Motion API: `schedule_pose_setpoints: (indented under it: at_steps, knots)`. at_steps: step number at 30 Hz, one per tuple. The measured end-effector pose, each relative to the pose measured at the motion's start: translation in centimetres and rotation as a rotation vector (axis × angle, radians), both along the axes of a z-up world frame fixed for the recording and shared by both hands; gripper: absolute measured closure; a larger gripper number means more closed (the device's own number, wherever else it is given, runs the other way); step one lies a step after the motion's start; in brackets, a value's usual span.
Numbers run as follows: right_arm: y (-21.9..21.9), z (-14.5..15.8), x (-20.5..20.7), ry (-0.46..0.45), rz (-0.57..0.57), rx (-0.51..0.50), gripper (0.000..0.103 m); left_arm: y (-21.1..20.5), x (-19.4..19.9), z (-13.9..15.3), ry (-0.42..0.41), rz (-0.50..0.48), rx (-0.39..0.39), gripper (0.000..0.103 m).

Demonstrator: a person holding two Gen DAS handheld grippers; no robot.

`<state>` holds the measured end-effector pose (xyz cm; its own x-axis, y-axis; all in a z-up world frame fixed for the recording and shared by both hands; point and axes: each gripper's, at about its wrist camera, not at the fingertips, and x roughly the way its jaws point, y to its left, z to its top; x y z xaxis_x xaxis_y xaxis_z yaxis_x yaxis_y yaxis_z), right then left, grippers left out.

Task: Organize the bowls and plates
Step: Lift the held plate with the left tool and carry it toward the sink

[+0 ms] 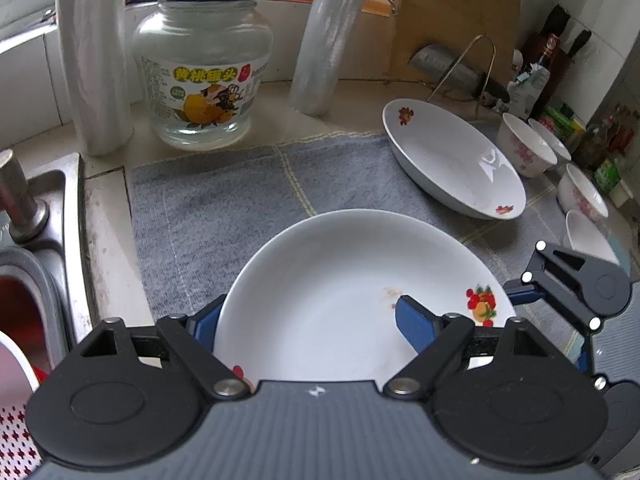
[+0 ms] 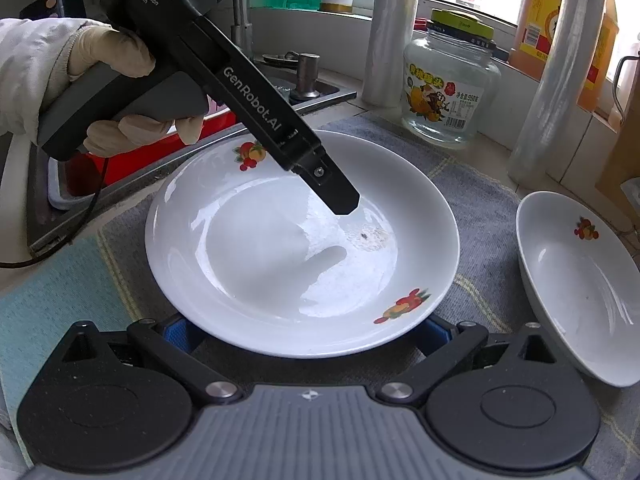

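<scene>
Near plate (image 1: 340, 292) on mat (image 1: 224, 196), second plate (image 1: 452, 160) beyond, right.

Left tool (image 1: 308, 316) spread wide; right tool (image 2: 308, 334) spread wide, low.

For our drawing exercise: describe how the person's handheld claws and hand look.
Each claw, left and right, has black linkages, blue pads and a ribbed grey body. The left one carries white "GenRobot.AI" and "DAS" lettering. The hand wears a cream glove and white sleeve.
</scene>
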<state>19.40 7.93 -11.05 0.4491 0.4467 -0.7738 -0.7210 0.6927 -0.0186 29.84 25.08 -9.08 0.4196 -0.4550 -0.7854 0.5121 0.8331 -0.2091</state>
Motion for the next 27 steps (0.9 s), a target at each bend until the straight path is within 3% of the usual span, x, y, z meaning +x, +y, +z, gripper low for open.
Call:
schedule_pose_setpoints:
  at_steps: [9,18,27]
  knots:
    - [-0.7,0.8,-0.7,0.019,-0.021,-0.031,0.0,0.7,-2.0,1.7,-0.128,0.034,0.013,0.011]
    - [-2.9,3.1,-3.7,0.011,-0.166,-0.055,0.0,1.3,-6.8,5.7,-0.28,0.128,-0.018,0.007]
    - [-4.9,5.0,-6.4,-0.027,-0.332,-0.017,0.0,-0.5,-11.8,6.3,-0.312,0.172,-0.053,0.007]
